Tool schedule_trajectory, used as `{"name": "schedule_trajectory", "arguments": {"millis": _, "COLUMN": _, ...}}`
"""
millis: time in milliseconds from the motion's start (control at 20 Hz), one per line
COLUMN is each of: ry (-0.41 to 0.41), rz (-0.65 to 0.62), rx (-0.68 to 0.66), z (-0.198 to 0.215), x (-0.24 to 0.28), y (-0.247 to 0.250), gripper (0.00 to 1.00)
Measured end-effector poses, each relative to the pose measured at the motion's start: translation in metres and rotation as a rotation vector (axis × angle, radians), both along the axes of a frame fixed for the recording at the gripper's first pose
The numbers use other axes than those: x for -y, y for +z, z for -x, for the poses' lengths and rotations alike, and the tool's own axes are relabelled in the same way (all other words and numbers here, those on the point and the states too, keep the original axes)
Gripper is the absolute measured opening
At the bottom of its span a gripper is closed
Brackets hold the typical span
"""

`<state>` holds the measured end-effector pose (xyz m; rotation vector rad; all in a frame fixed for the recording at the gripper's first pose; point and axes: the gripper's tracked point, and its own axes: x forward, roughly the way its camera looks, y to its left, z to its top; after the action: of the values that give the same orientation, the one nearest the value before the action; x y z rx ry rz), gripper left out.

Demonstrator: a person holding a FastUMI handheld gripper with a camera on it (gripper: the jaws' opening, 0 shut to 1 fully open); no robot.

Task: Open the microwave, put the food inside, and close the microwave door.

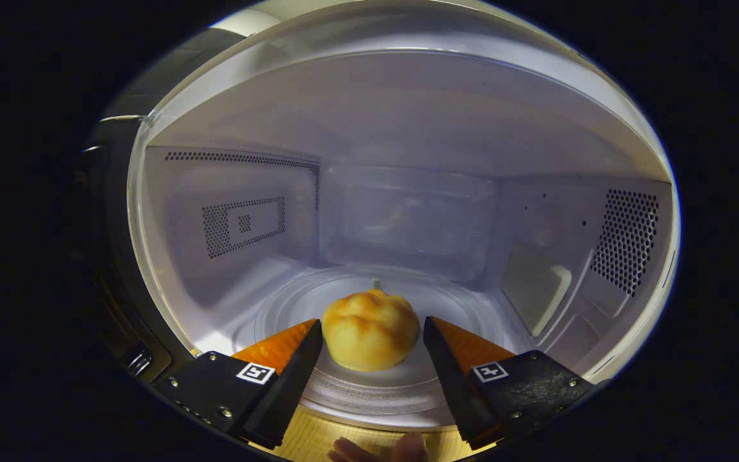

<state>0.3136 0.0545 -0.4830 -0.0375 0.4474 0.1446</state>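
You have a matt, golden-yellow, lobed bun (370, 330) on the clear glossy glass turntable (344, 385). Around it, the microwave's pale smooth cavity walls (408, 115) carry a soft sheen, with perforated metal vents. Your gripper's (373, 333) black fingers look rough-faced, apart beside the bun.

Camera: you look forward from the gripper (373, 333), along its fingers (286, 359).
Facing: straight into the open microwave (401, 128).
Nearness: close, at its mouth.

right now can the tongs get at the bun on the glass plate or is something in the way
Probably yes. The tongs stand open inside the microwave, one finger on each side of the bun, which sits on the glass plate. Nothing lies between the fingers and the bun.
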Motion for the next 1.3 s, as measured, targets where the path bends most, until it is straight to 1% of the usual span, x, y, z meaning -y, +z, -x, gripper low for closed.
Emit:
{"name": "schedule_trajectory", "arguments": {"millis": 150, "ry": 0.003, "rz": 0.024, "rx": 0.032, "z": 0.003, "x": 0.003, "y": 0.015, "gripper": 0.96}}
{"name": "schedule_trajectory", "arguments": {"millis": 400, "ry": 0.053, "rz": 0.011, "rx": 0.093, "z": 0.024, "x": -0.007, "y": 0.055, "gripper": 0.96}}
{"name": "schedule_trajectory", "arguments": {"millis": 500, "ry": 0.077, "rz": -0.005, "rx": 0.094, "z": 0.039, "x": -0.010, "y": 0.067, "gripper": 0.96}}
{"name": "schedule_trajectory", "arguments": {"millis": 700, "ry": 0.152, "rz": -0.070, "rx": 0.108, "z": 0.085, "x": -0.022, "y": 0.103, "gripper": 0.96}}
{"name": "schedule_trajectory", "arguments": {"millis": 850, "ry": 0.239, "rz": -0.134, "rx": 0.108, "z": 0.135, "x": -0.038, "y": 0.130, "gripper": 0.96}}
{"name": "schedule_trajectory", "arguments": {"millis": 1000, "ry": 0.350, "rz": -0.220, "rx": 0.135, "z": 0.204, "x": -0.054, "y": 0.165, "gripper": 0.96}}
{"name": "schedule_trajectory", "arguments": {"millis": 1100, "ry": 0.429, "rz": -0.238, "rx": 0.174, "z": 0.254, "x": -0.063, "y": 0.189, "gripper": 0.95}}
{"name": "schedule_trajectory", "arguments": {"millis": 1200, "ry": 0.487, "rz": -0.234, "rx": 0.227, "z": 0.301, "x": -0.066, "y": 0.210, "gripper": 0.96}}
{"name": "schedule_trajectory", "arguments": {"millis": 1300, "ry": 0.543, "rz": -0.247, "rx": 0.248, "z": 0.343, "x": -0.075, "y": 0.221, "gripper": 0.95}}
